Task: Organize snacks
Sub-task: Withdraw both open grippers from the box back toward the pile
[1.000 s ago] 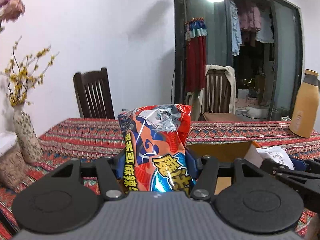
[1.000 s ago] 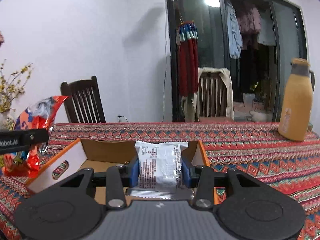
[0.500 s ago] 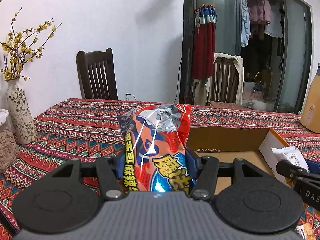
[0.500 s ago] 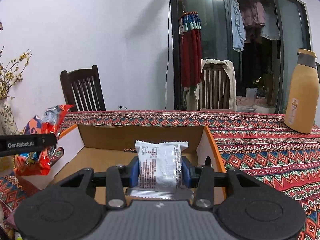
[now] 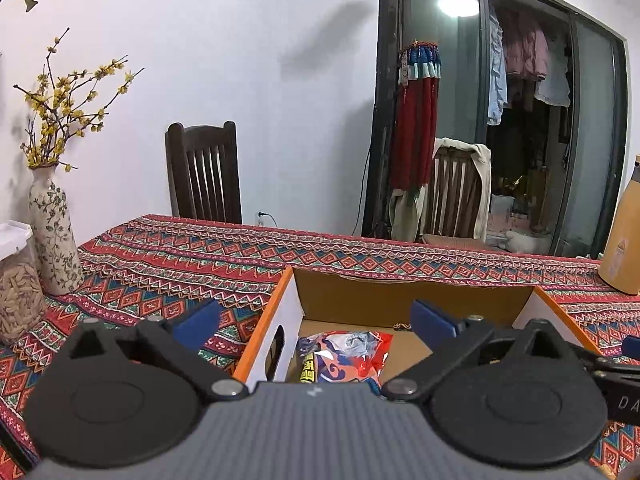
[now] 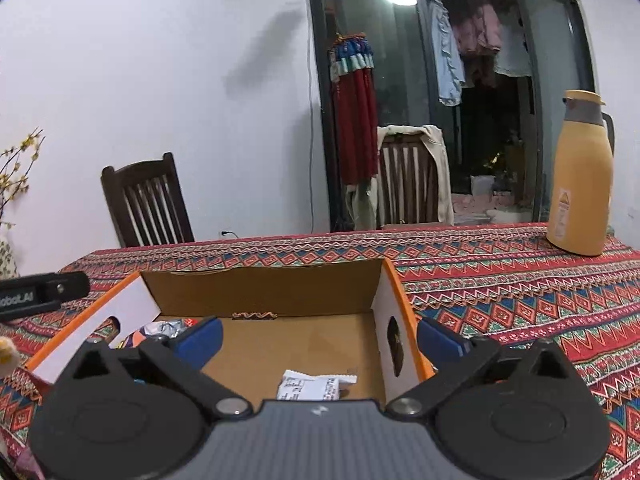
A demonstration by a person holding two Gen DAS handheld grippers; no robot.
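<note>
Over the cardboard box (image 5: pixel 416 292), my left gripper (image 5: pixel 314 318) and right gripper (image 6: pixel 318 338) have just been opening; both gape empty. The red snack bag (image 5: pixel 344 356) and white packet (image 6: pixel 316 386) lie inside. Next, I judge, I fetch more snacks.

- Our right gripper (image 6: pixel 318 336) hung over the cardboard box (image 6: pixel 264 288), its blue-padded jaws having just swung wide apart with nothing between them.
- A white snack packet (image 6: pixel 314 387) lay flat on the box floor just below us, clear of both pads.
- A red-and-blue snack bag (image 6: pixel 160 330) lay at the box's left end, partly hidden behind our left finger.
- The left gripper (image 6: pixel 40 294) showed at the left edge.
- A yellow thermos jug (image 6: pixel 580 180) stood on the patterned tablecloth (image 6: pixel 520 280), well apart from the box.
</note>
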